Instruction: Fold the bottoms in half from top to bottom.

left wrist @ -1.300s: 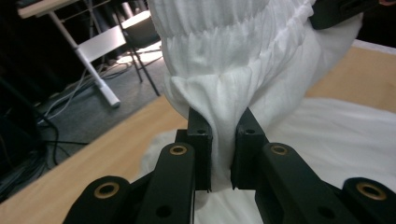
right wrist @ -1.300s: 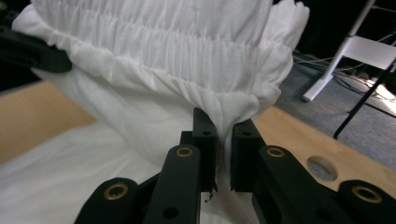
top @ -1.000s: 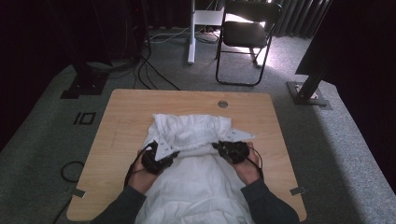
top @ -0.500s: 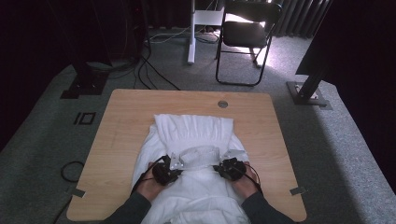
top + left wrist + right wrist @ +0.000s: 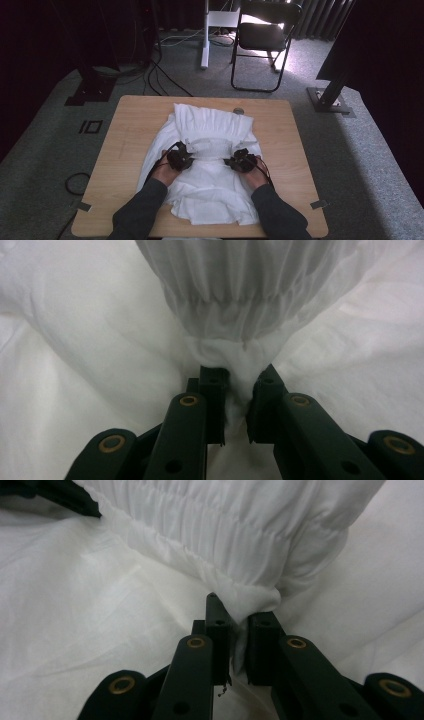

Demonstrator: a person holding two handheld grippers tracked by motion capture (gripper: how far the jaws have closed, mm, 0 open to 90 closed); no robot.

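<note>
White garment (image 5: 210, 165) spread across the wooden table (image 5: 125, 145), its gathered elastic band doubled toward my side and lying just ahead of both sets of jaws. Left gripper (image 5: 180, 159): jaws nearly closed, a bunched corner of the gathered band (image 5: 227, 347) pinched between the pads. Right gripper (image 5: 242, 161): same, jaws close together on the other end of that band (image 5: 250, 600), thin fabric trapped between the tips. I read this as a fold in hand, the top section carried down over the skirt below. To do it well I would hold both grips level with each other so the band lands straight and not skewed, keep light tension between the two ends so the gathers do not sag in the middle, and lower until the fold rests flat on the layer under the jaws before letting go. Both grips take only a small bite of cloth, so a sharp pull might slip it out; slow and even seems best. Beneath the jaws the lower layer looks smooth with a few soft creases. Table surface is pale wood, bare on either side of the garment, a small round fitting (image 5: 238, 111) near its far edge. Beyond it: grey carpet, a folding chair (image 5: 262, 35), a white stand leg (image 5: 205, 35), cables (image 5: 160, 75) on the floor, dark curtains.
</note>
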